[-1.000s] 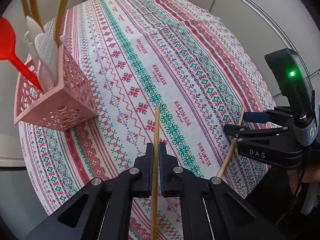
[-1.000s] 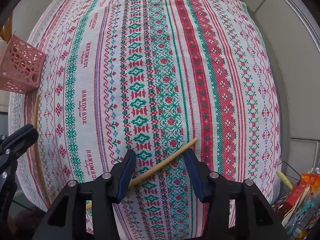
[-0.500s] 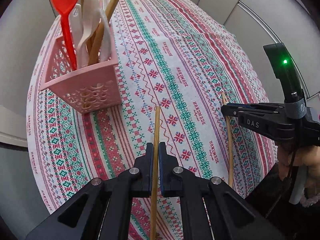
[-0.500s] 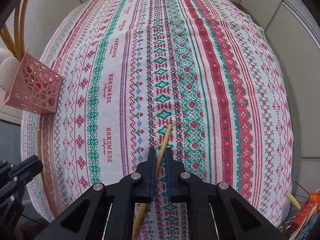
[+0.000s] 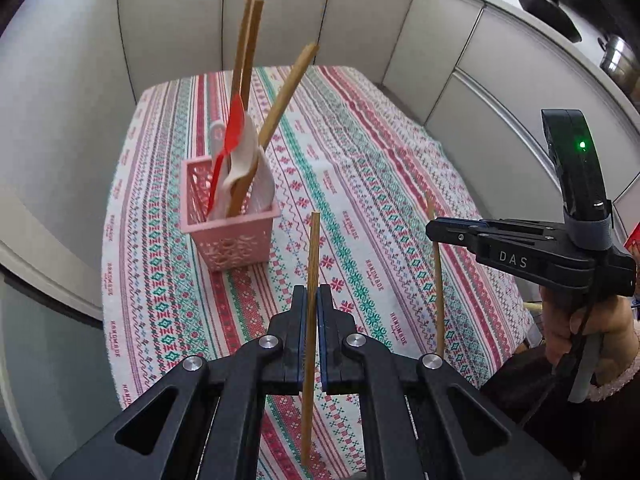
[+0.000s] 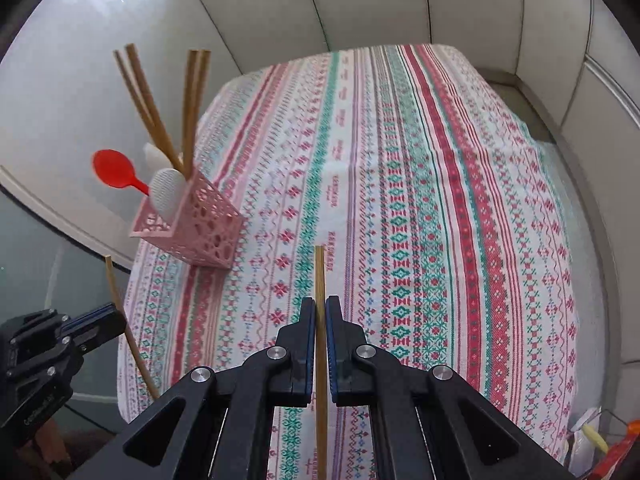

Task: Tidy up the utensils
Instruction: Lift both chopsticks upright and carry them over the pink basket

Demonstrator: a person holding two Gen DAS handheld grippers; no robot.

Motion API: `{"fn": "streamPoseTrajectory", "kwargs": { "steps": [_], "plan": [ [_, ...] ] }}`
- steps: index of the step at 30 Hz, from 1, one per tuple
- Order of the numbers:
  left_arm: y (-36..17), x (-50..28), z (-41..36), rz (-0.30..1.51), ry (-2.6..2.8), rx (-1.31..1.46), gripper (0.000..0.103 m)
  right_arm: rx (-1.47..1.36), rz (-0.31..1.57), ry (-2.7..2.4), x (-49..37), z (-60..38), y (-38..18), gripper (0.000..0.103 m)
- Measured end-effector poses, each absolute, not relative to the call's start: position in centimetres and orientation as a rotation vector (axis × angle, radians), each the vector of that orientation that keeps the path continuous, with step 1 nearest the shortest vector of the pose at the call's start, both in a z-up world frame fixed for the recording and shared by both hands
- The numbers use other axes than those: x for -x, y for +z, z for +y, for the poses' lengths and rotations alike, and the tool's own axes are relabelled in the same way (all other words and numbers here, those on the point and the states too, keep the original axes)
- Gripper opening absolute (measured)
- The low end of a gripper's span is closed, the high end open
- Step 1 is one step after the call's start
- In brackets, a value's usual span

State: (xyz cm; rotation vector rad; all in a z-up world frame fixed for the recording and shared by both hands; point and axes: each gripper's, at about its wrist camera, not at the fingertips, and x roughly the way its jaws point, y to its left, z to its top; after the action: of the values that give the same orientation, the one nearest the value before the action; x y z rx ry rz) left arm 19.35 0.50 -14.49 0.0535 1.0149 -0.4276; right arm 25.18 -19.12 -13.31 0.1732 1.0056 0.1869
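My left gripper (image 5: 312,294) is shut on a wooden chopstick (image 5: 313,252) held upright above the table. My right gripper (image 6: 319,304) is shut on a second wooden chopstick (image 6: 319,272), also lifted; it shows in the left wrist view (image 5: 437,276) at the right. A pink lattice holder (image 5: 232,236) stands on the cloth ahead of the left gripper, with several chopsticks, a red spoon (image 5: 234,128) and white spoons in it. The right wrist view shows the holder (image 6: 200,228) at the left and the left gripper (image 6: 116,316) below it.
The table carries a red, green and white patterned cloth (image 6: 420,200). Grey panel walls (image 5: 180,20) close off the back and sides. A wire basket with packets (image 6: 600,440) sits past the table's right front corner.
Both grippers have risen and tilted up with their chopsticks, lifting them off the cloth. A second ago the right gripper was open around its chopstick; it has shut on it.
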Motion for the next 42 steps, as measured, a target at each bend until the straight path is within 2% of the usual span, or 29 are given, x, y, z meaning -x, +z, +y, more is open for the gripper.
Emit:
{"fn": "streamPoseTrajectory", "kwargs": {
  "steps": [4,13,15,20,23,29,30,32,34,42],
  "plan": [
    [-11.0,-17.9,1.2,0.898,-0.445,-0.044,0.004,-0.169,0.896,0.224,-21.6,-20.3,-10.6,0.005],
    [-3.4,-15.7,3.5,0.625,-0.412,0.05,0.003,-0.19,0.673,0.266,-19.4,-20.3,-4.2,0.005],
    [-2.0,-15.5,4.1,0.573,-0.398,0.077,0.0,-0.194,0.64,0.27,-19.4,-20.1,-3.2,0.005],
    [-0.1,-15.7,5.1,0.496,-0.347,0.117,0.0,-0.22,0.597,0.285,-19.8,-19.7,-1.7,0.005],
    [-0.3,-16.8,5.4,0.539,-0.338,0.111,0.0,-0.225,0.597,0.283,-20.1,-19.5,-1.6,0.005],
    [-6.0,-20.5,6.6,0.858,-0.312,0.148,0.002,-0.211,0.645,0.273,-20.7,-19.8,-2.6,0.005],
    [-7.0,-21.2,7.2,0.898,-0.28,0.16,0.004,-0.21,0.655,0.272,-20.8,-19.8,-2.8,0.005],
    [-8.7,-22.4,8.5,0.952,-0.203,0.169,0.019,-0.209,0.672,0.268,-21.0,-20.0,-3.3,0.005],
    [-10.4,-23.4,10.0,0.989,-0.105,0.19,0.056,-0.212,0.692,0.27,-21.2,-20.1,-3.7,0.005],
    [-18.7,-27.7,15.7,1.195,0.21,0.245,0.058,-0.19,0.77,0.272,-22.2,-19.4,-5.8,0.005]
  ]
}}
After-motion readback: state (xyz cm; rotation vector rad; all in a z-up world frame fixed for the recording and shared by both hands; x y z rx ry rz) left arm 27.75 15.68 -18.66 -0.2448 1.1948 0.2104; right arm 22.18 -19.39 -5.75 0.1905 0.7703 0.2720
